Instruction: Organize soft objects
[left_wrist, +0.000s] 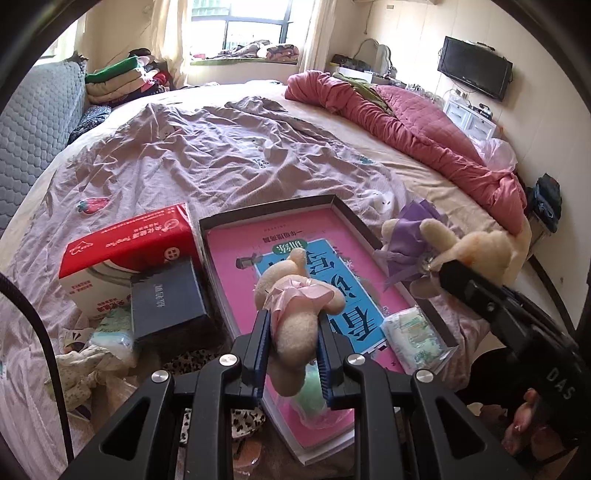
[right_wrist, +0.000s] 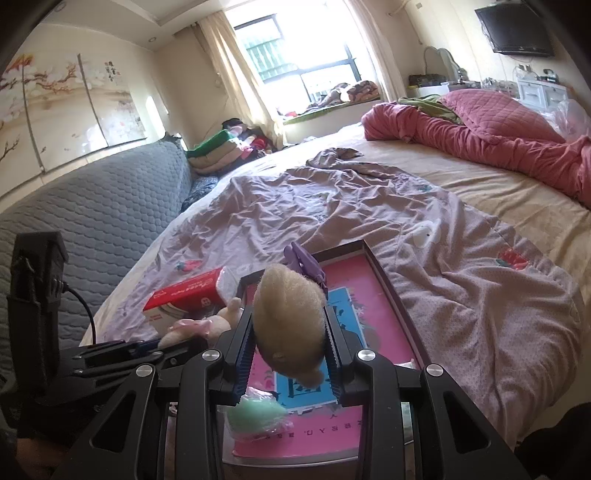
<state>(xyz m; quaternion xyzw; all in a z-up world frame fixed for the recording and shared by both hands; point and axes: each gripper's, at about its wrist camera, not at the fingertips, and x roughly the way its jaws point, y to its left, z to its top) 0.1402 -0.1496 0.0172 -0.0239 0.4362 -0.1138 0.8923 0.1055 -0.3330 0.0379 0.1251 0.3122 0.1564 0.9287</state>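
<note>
My left gripper (left_wrist: 291, 332) is shut on a cream plush bear with a pink ribbon (left_wrist: 295, 306), held over a shallow dark tray (left_wrist: 354, 216) that holds a pink and blue book (left_wrist: 236, 266). My right gripper (right_wrist: 288, 328) is shut on a cream plush bear with a purple ribbon (right_wrist: 288, 306), above the same tray (right_wrist: 388, 280). In the left wrist view that purple-ribbon bear (left_wrist: 476, 247) hangs over the tray's right edge. The pink-ribbon bear (right_wrist: 192, 328) shows at left in the right wrist view.
A red tissue pack (left_wrist: 125, 243) and a dark blue box (left_wrist: 166, 299) lie left of the tray. A wipes packet (left_wrist: 417, 336) and a green soft ball (right_wrist: 255, 413) lie on the book. Loose cloths (left_wrist: 88, 362) lie at lower left. A red quilt (left_wrist: 406, 122) lies far right.
</note>
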